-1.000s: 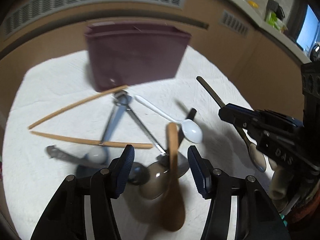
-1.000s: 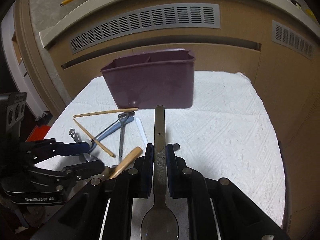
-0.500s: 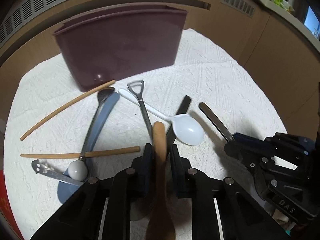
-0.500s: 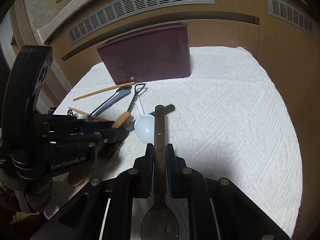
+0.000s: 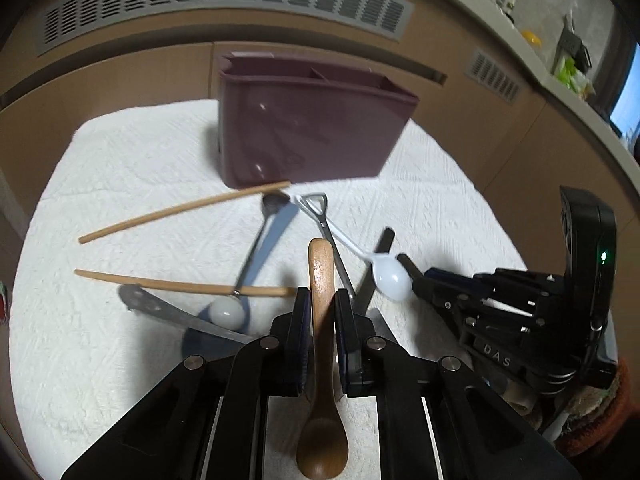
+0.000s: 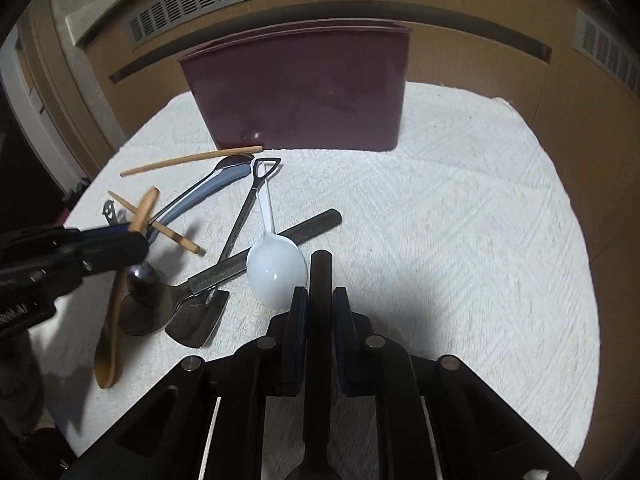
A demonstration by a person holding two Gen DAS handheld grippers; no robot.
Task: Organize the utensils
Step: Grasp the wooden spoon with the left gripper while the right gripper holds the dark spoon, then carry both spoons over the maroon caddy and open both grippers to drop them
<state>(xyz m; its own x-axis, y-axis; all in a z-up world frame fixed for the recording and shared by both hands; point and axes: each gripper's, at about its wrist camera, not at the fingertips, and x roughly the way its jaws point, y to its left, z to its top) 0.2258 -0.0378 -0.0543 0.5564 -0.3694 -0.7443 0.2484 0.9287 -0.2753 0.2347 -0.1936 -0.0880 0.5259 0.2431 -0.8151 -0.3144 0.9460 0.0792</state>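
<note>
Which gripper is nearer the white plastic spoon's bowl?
Right. The right gripper sits just beside the white plastic spoon bowl; the left gripper, clamping the wooden spoon, is farther off.

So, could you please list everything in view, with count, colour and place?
utensil caddy: one, maroon, upright at the back of the cloth.
white cloth: one, covering the table.
chopsticks: two, wooden, apart on the cloth's left.
white plastic spoon: one, mid-cloth.
metal utensils: several, silver and grey-blue, piled left of centre; exact count unclear.
wooden spoon: one, brown, in the left gripper.
dark-handled spoon: one, in the right gripper.
left gripper: black, its jaws have just closed on the wooden spoon.
right gripper: black, shut on the dark-handled spoon.
</note>
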